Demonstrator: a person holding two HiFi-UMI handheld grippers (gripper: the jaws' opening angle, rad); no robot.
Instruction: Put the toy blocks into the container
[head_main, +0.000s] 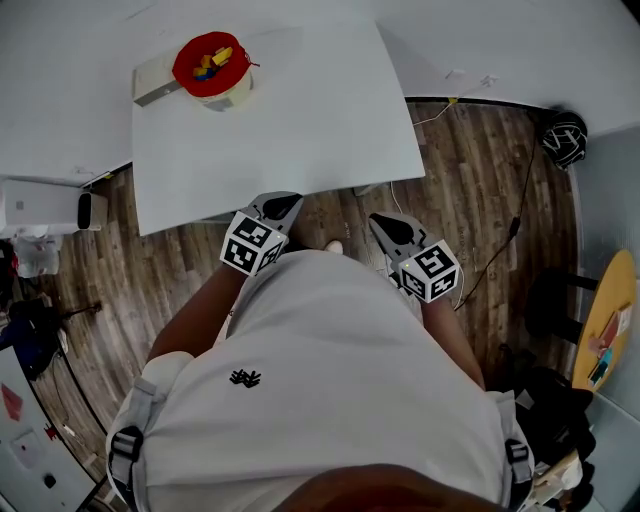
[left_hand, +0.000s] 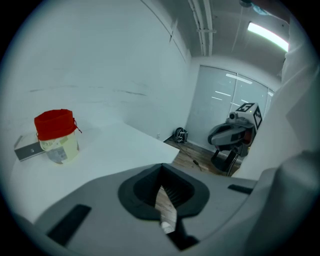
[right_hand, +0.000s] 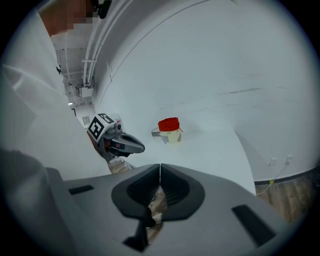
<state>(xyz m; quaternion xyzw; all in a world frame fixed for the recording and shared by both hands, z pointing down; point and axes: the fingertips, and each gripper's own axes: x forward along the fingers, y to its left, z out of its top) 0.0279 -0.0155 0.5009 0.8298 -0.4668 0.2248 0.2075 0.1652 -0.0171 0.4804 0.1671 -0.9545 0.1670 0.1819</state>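
Toy blocks (head_main: 212, 62) sit inside container (head_main: 234, 96), yellow & blue bits showing thru its red mouth. It stands well ahead of both sets of fingers, at far-left corner of desk (head_main: 300, 130), w/ a flat grey box (head_main: 152, 85) just beside it.

Left gripper (head_main: 287, 204): fingers (left_hand: 142, 192) pressed together, nothing btwn them. Right gripper (head_main: 382, 223): fingers (right_hand: 177, 192) also tip to tip, empty. Both hang by desk's near edge, over floor (head_main: 470, 200).

Desk: plain white, matt, flat rectangular top. Floor: brown wood planks w/ thin black cable (head_main: 520, 200) trailing across. Walls white. Round black-&-white helmet-like thing (head_main: 565, 138) lies on floor to right of right fingers, and a yellow round table (head_main: 612, 300) shows further right.

Container: pale see-thru tub w/ label on side, red cloth-like collar round rim. Fingers: dark ribbed pads set in smooth grey moulded shells, each gripper w/ a marker cube behind.
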